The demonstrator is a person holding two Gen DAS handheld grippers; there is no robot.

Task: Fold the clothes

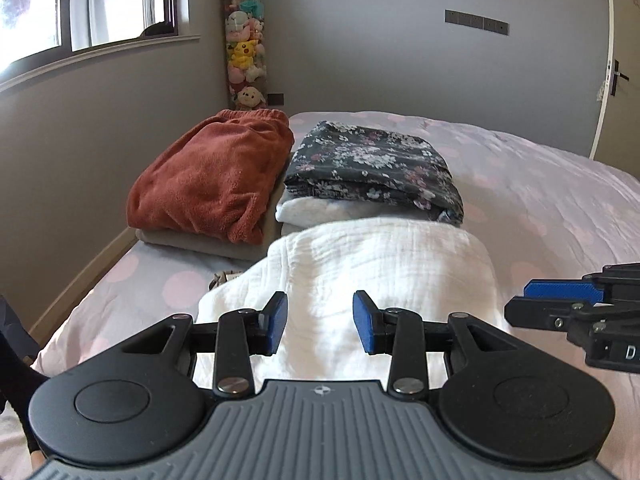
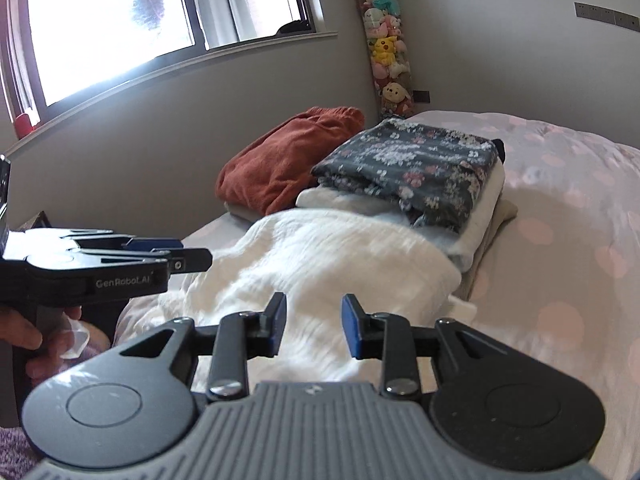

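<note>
A white crinkled cloth [image 1: 384, 264] lies folded on the bed, its far edge against the folded stacks. My left gripper [image 1: 322, 320] hovers over its near part, blue pads apart with nothing pinched between them. The right gripper [image 1: 520, 300] comes in from the right edge, beside the cloth. In the right wrist view the same white cloth [image 2: 320, 264] lies under my right gripper [image 2: 314, 326], whose jaws stand apart and empty. The left gripper [image 2: 192, 250] shows side-on at the left, held by a hand [image 2: 24, 336].
Behind the cloth, a rust fleece garment [image 1: 208, 176] sits on a grey folded piece, and a dark floral garment [image 1: 372, 164] tops a white folded one. The bed cover [image 1: 560, 208] is pale with pink dots. A plush toy column [image 1: 244, 40] fills the corner; a window [image 1: 80, 8] is on the left wall.
</note>
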